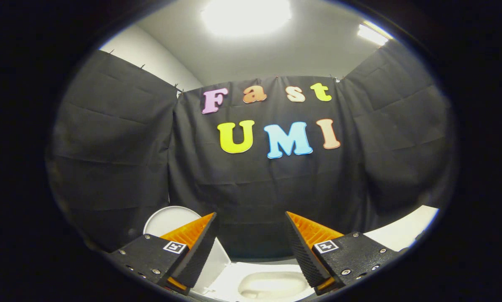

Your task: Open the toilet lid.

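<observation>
No words, brand names or numbers can be read on any object here. The only signs are two small square black-and-white coded markers, one (175, 247) on the base of each finger of the gripper (251, 214), the other at (326, 246). The fingers stand spread apart, holding nothing.
</observation>
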`<state>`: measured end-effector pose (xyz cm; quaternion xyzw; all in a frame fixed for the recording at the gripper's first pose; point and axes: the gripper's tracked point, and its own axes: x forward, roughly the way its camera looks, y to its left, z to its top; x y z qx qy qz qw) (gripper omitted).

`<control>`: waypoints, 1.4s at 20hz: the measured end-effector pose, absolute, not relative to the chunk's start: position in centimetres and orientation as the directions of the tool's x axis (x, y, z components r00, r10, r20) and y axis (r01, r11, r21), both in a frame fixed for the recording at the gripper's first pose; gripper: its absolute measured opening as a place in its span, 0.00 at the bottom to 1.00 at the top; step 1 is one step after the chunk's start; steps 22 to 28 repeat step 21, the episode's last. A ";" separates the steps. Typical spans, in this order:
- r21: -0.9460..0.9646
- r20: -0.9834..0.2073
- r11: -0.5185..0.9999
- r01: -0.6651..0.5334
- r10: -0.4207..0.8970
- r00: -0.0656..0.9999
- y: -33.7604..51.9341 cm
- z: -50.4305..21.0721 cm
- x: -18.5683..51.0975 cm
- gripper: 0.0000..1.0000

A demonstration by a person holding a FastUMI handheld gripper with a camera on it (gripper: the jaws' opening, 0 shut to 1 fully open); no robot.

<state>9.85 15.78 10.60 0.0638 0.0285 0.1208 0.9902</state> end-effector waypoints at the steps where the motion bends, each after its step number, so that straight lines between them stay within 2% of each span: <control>1: 0.128 -0.046 0.967 -0.222 0.230 0.972 14.4 9.9 9.6 0.95; 10: 0.100 -0.112 0.987 -0.128 0.139 0.984 5.7 3.7 6.0 0.95; 15: 0.093 -0.146 0.993 -0.070 0.083 0.986 3.3 0.6 3.2 0.95; 21: 0.084 -0.245 0.996 0.020 0.001 0.970 1.3 -5.1 0.2 0.95; 28: 0.084 -0.245 0.996 0.020 0.001 0.970 1.3 -5.1 0.2 0.95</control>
